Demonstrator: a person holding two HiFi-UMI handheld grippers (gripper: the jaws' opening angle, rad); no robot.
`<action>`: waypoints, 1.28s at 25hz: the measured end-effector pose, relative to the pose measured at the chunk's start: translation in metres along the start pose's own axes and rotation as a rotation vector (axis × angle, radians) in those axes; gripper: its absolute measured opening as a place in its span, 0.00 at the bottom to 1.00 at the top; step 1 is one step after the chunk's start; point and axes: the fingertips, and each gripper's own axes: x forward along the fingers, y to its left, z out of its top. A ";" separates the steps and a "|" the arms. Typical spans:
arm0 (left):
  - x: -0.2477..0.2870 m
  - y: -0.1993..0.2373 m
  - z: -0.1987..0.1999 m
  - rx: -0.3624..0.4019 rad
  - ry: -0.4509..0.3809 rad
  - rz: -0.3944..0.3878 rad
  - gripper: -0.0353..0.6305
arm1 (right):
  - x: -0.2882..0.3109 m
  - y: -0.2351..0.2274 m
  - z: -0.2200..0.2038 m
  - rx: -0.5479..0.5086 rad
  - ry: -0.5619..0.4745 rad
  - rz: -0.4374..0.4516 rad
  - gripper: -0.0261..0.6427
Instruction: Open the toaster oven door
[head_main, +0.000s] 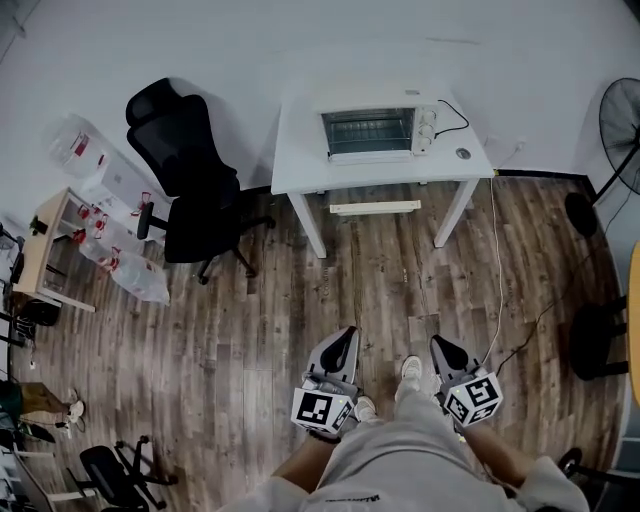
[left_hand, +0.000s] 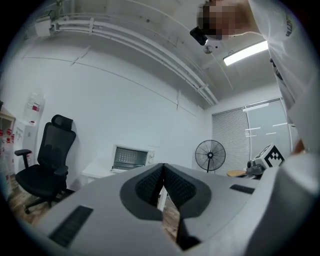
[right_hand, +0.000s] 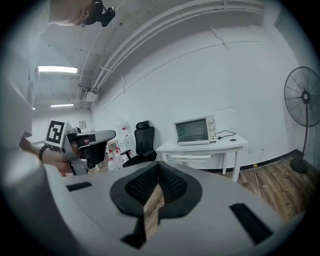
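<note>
The fingers (left_hand: 149, 184) of the left gripper (left_hand: 163, 166) are pressed together on nothing, and the right gripper (right_hand: 158, 164) is the same. Both hang above the wooden floor (head_main: 250, 330); well ahead, the toaster oven (head_main: 370, 132) sits on the white desk (head_main: 298, 165), its door closed

The toaster oven (head_main: 372, 132) and the tabletop (head_main: 298, 162) are white, the office chair (head_main: 185, 175) is black, and the floor (head_main: 380, 285) shows brown wood-grain planks.
</note>
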 end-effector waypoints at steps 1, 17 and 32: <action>-0.006 -0.001 0.002 0.000 0.000 -0.005 0.06 | -0.004 0.008 -0.001 0.000 -0.003 -0.001 0.06; -0.030 -0.041 0.000 -0.022 -0.007 -0.057 0.06 | -0.055 0.024 -0.008 -0.017 -0.020 -0.022 0.06; -0.040 -0.084 0.029 0.027 -0.054 -0.009 0.06 | -0.101 -0.009 0.029 0.014 -0.074 0.038 0.06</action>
